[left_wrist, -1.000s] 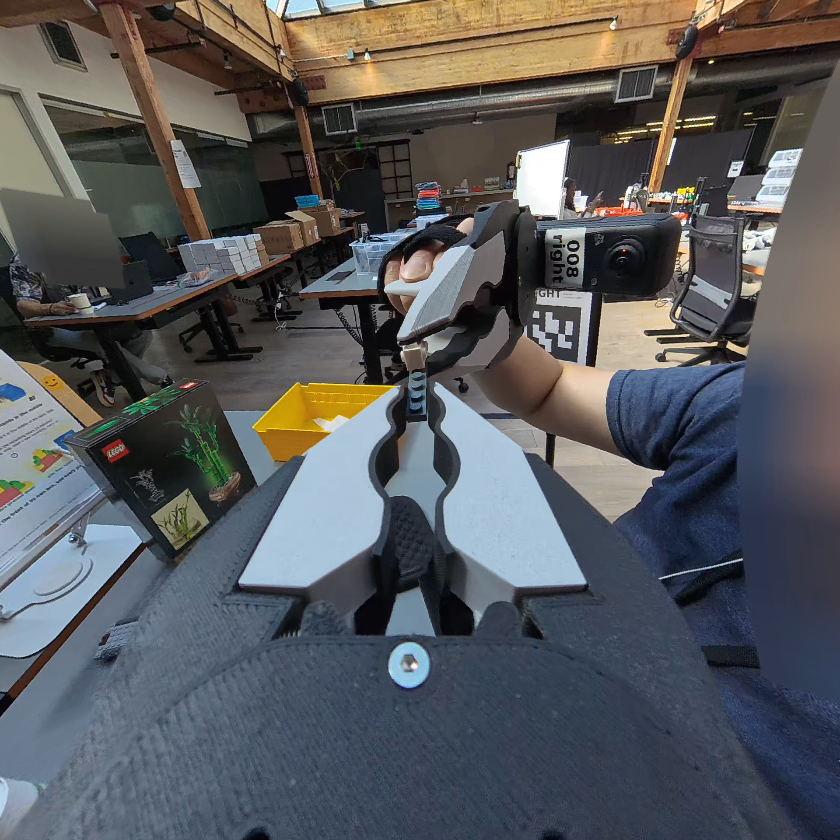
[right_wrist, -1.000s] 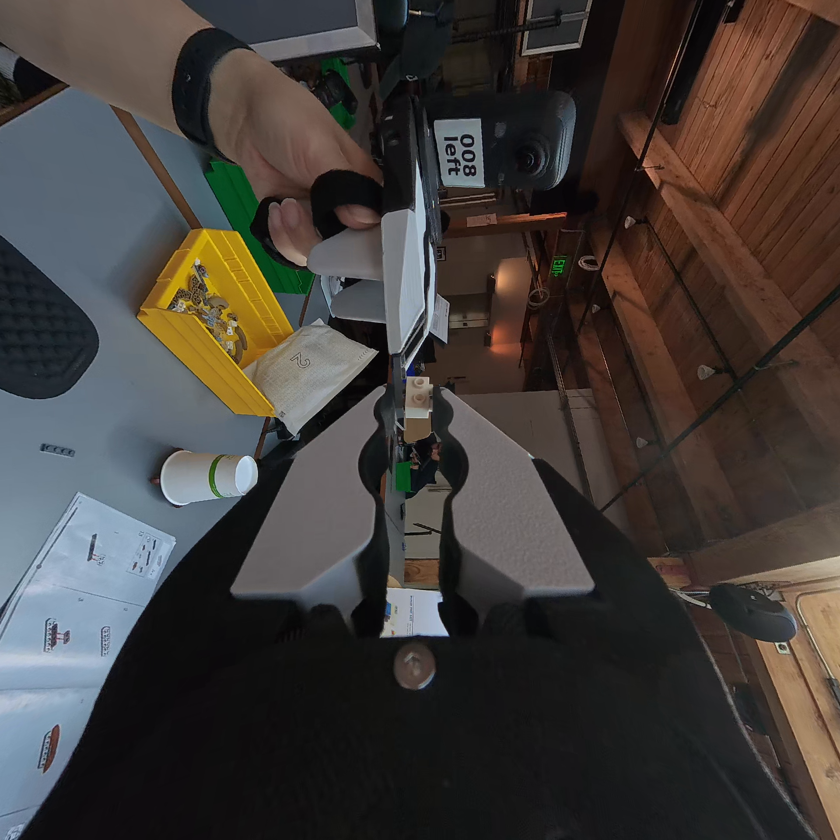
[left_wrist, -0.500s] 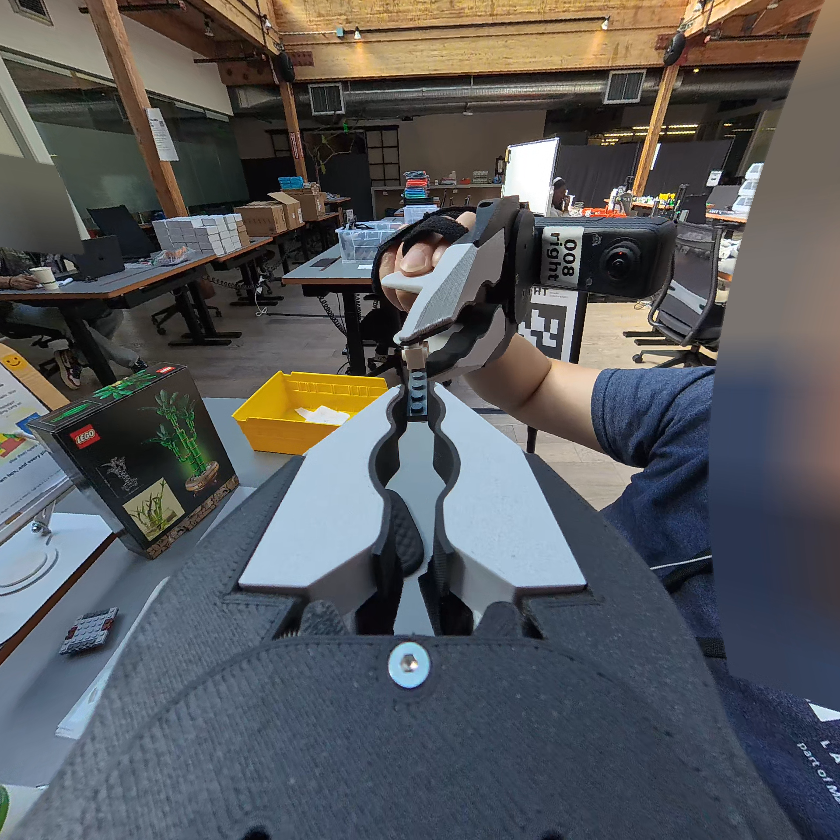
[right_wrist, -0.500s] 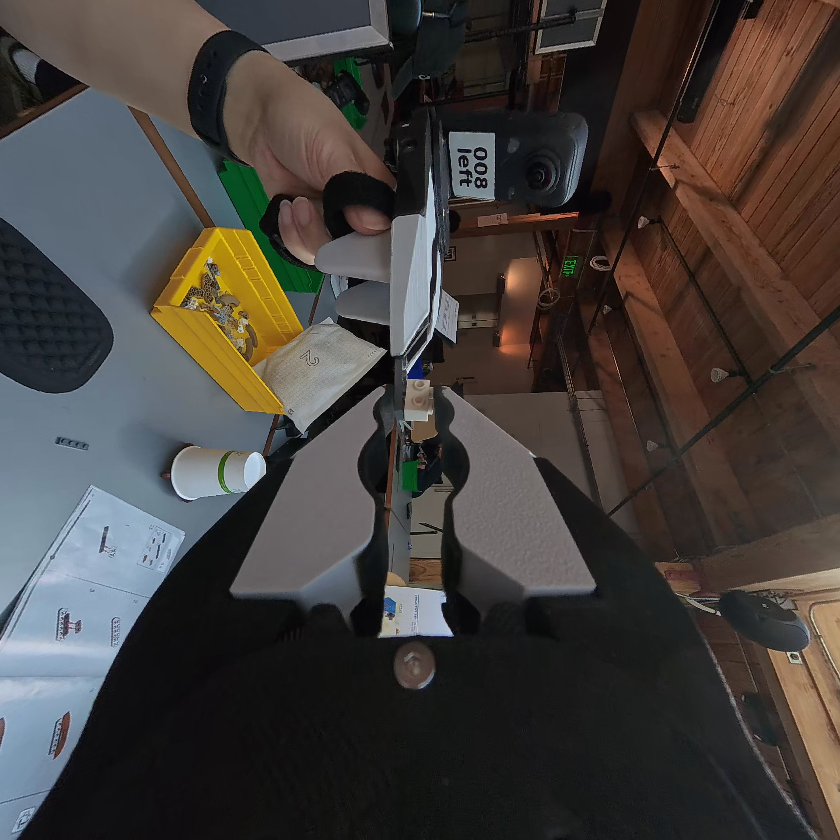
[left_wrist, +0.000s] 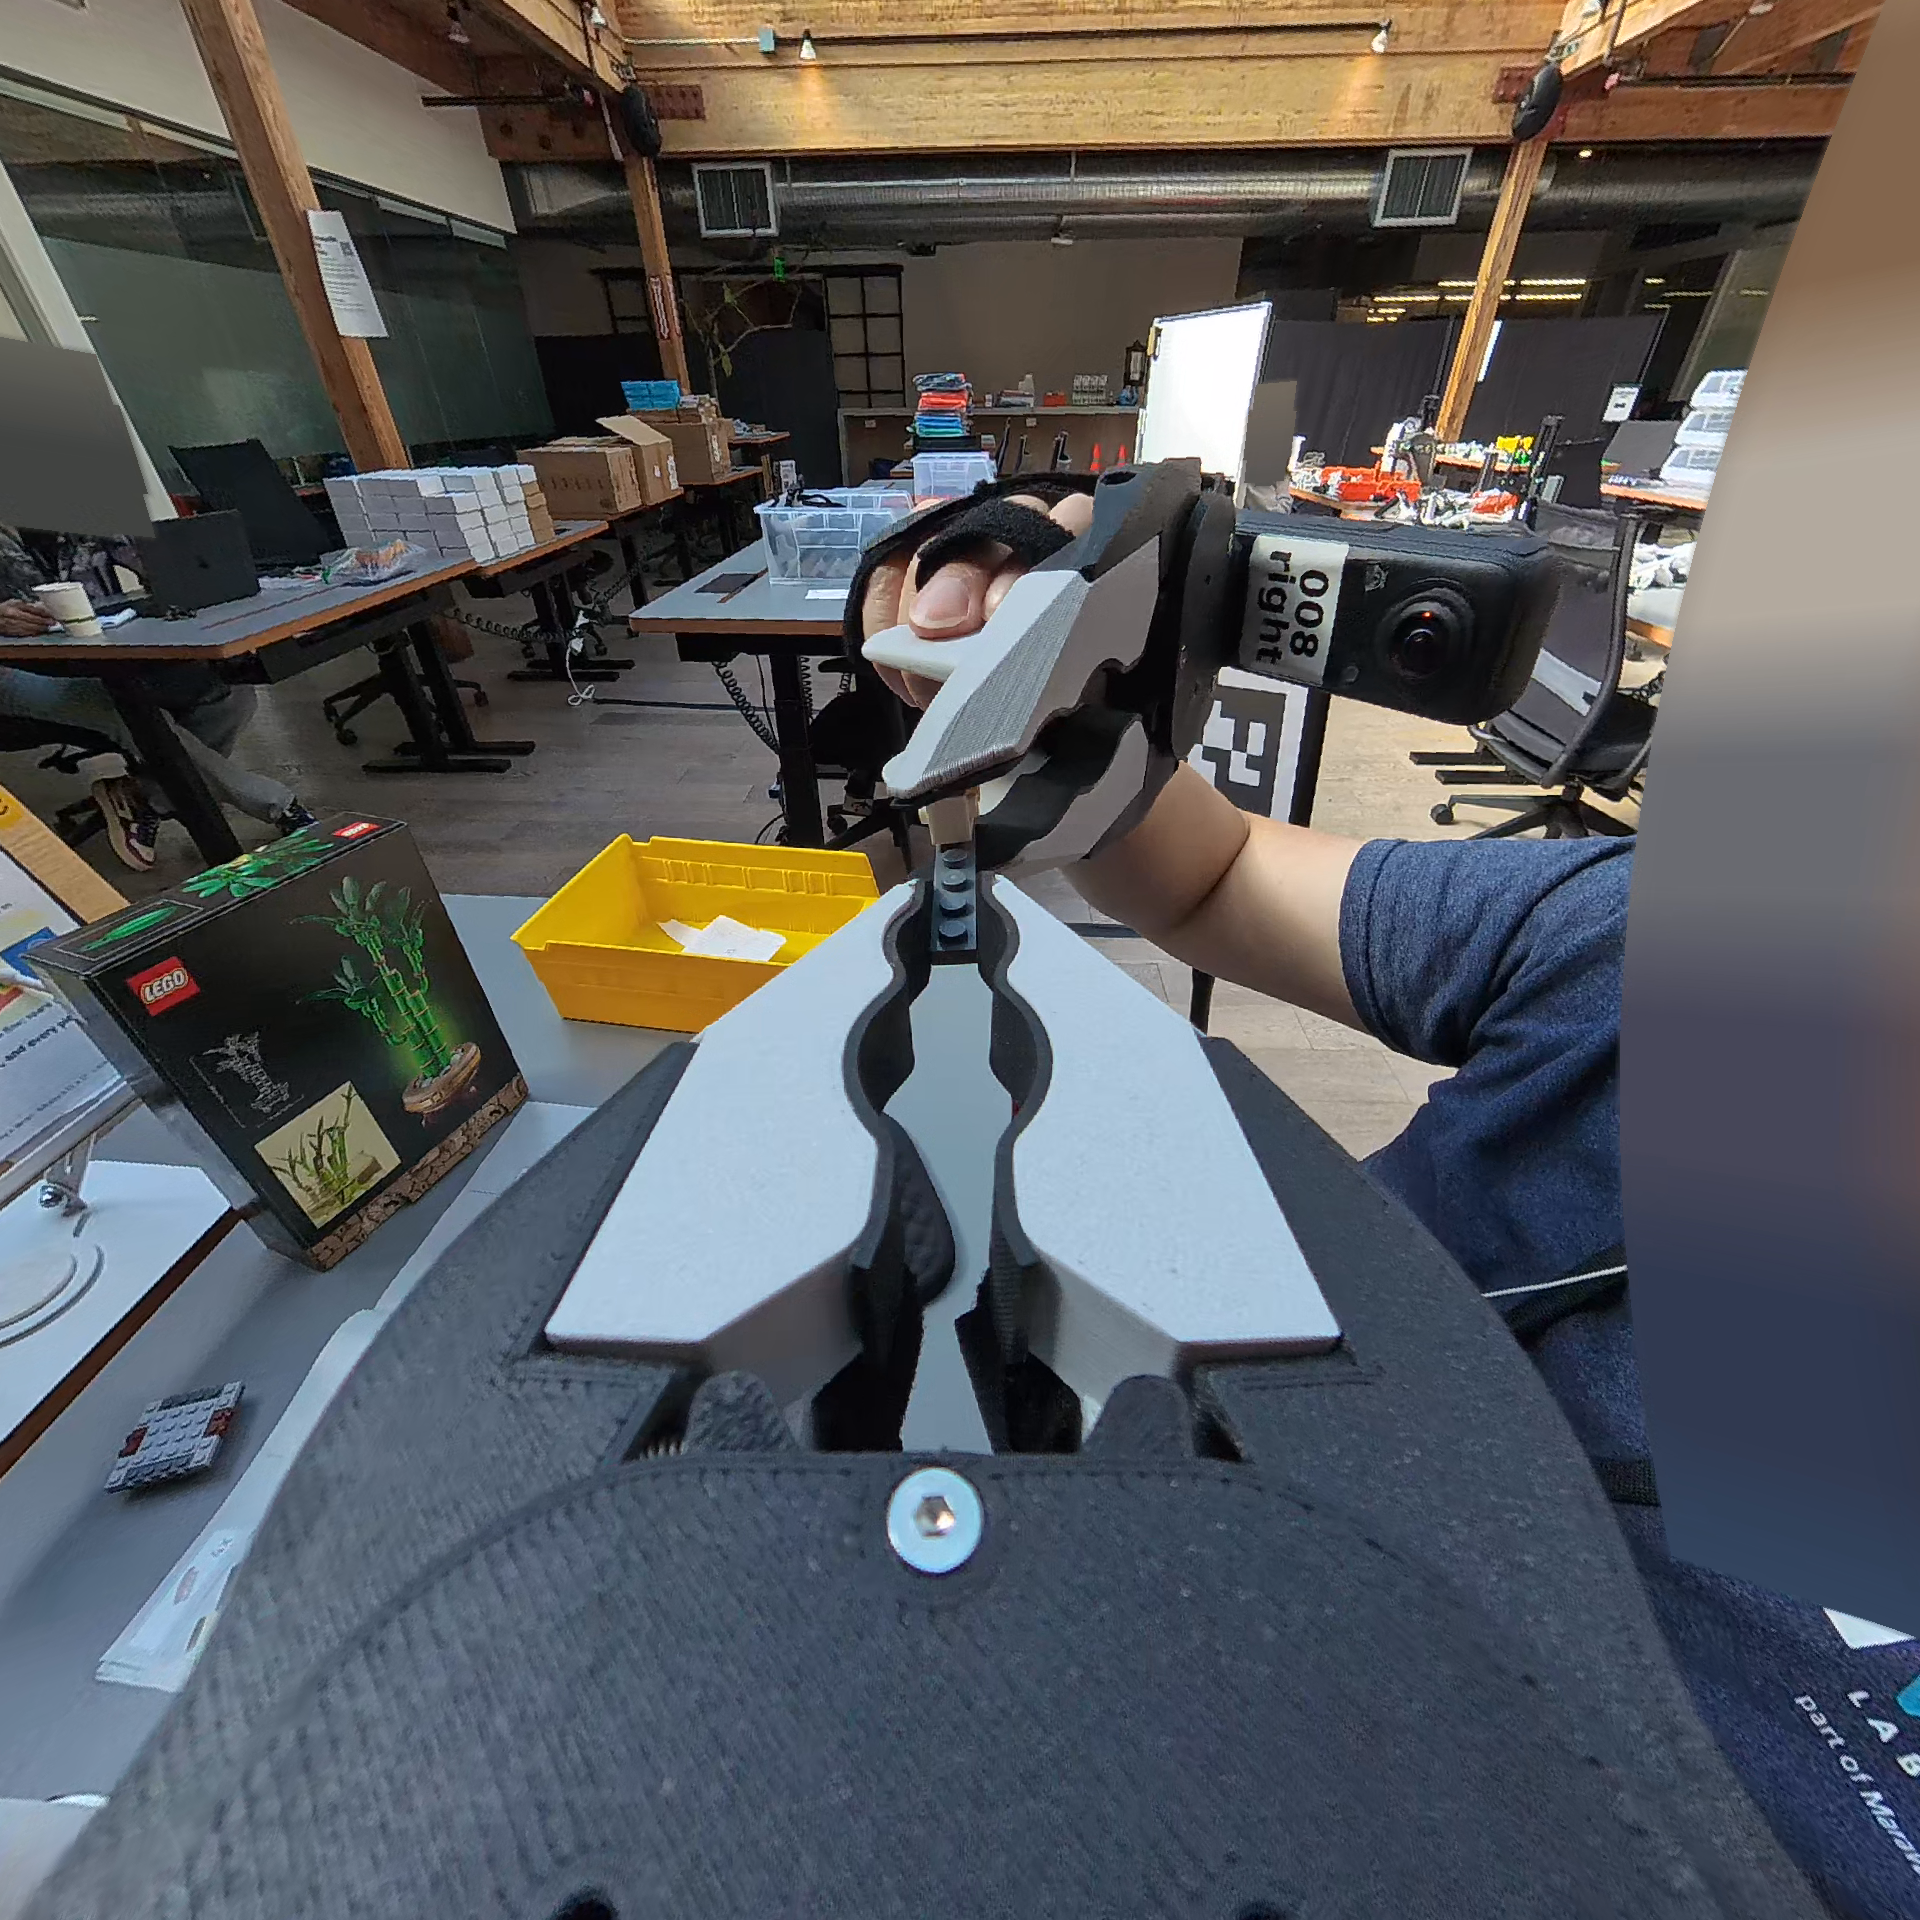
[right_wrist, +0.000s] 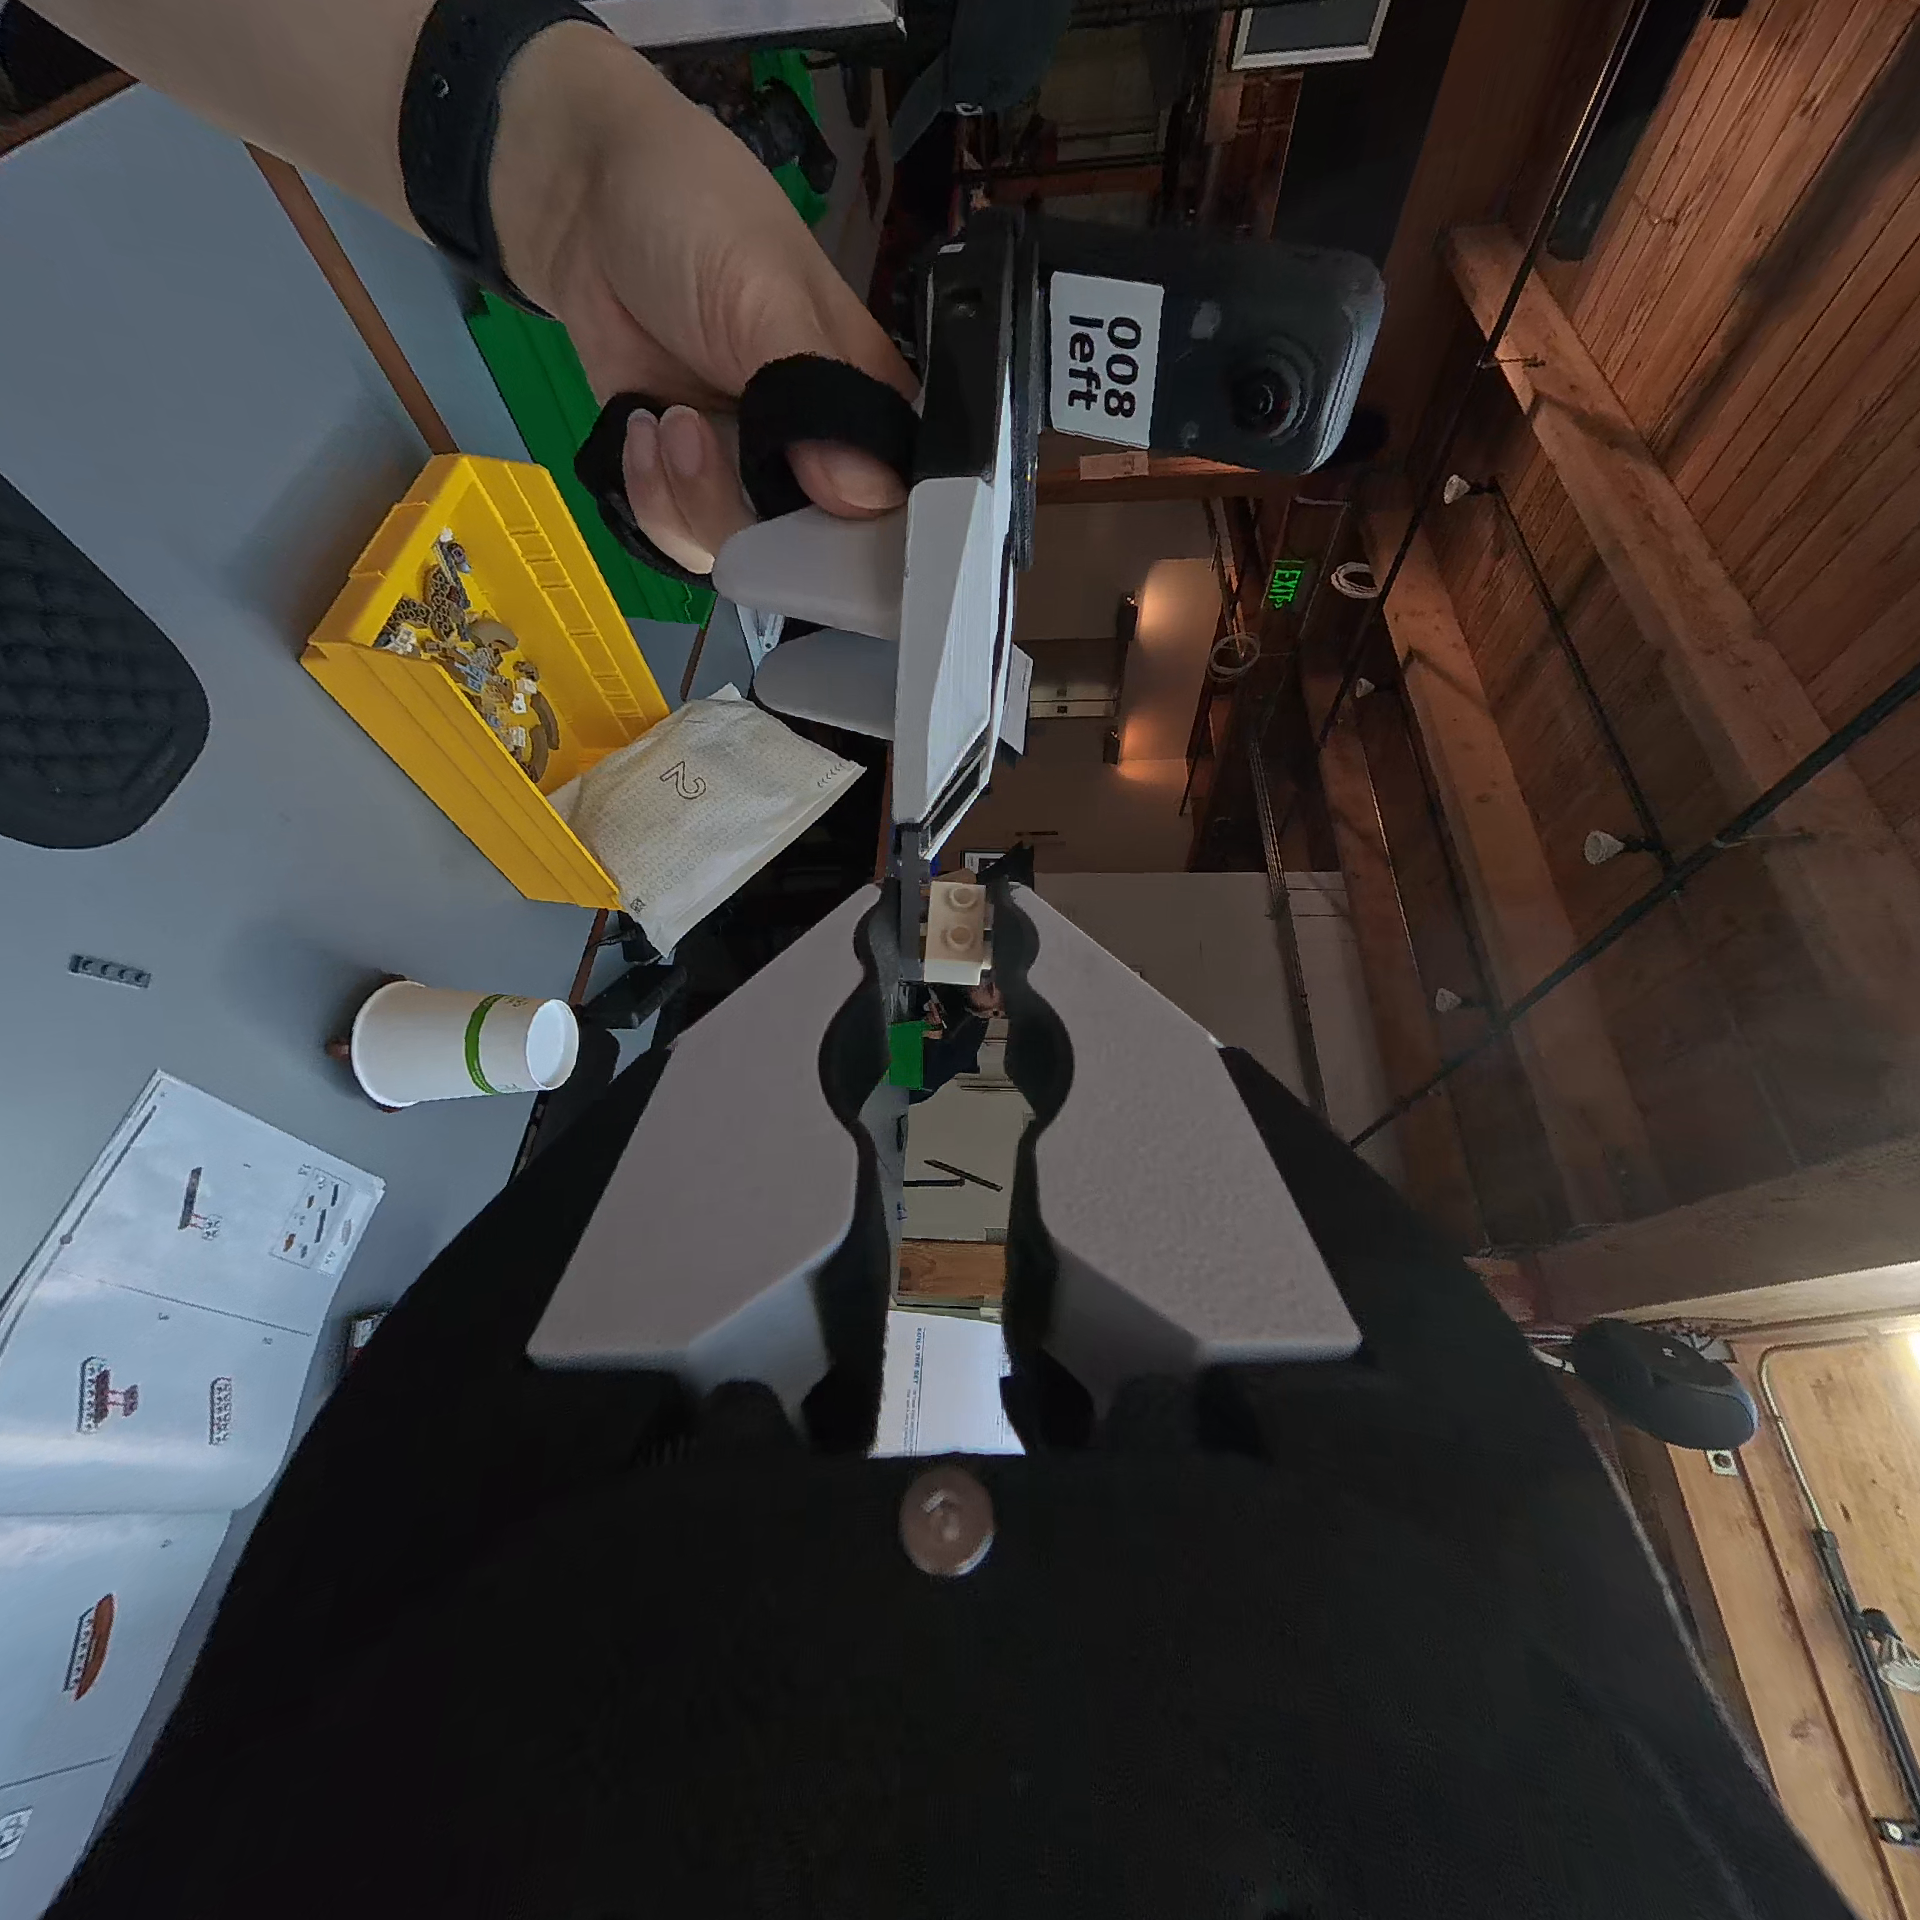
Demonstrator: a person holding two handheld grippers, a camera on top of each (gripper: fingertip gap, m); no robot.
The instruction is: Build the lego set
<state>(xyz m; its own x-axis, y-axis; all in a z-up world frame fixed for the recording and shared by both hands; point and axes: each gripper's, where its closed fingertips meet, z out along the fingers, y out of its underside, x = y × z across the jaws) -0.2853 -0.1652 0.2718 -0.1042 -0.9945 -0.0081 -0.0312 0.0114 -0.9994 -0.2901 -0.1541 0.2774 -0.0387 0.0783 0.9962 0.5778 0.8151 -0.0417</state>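
**Tan brick on grey plate, mid-air**

Over the last second nothing parted; only your view swung. Your left gripper (left_wrist: pixel 956 920) pinches the dark grey plate (left_wrist: pixel 954 902); your right gripper (right_wrist: pixel 940 930) clamps the tan brick (right_wrist: pixel 956 932) against it, above the table (right_wrist: pixel 187 343). Looks seated or nearly so. Squeeze before releasing.

The lower end of the dark grey plate (left_wrist: pixel 954 914) is hidden between the left gripper (left_wrist: pixel 954 935) fingers. The loose parts in the yellow bin (right_wrist: pixel 416 707) are too small to tell apart. The instruction sheet (right_wrist: pixel 156 1299) runs off the left edge.
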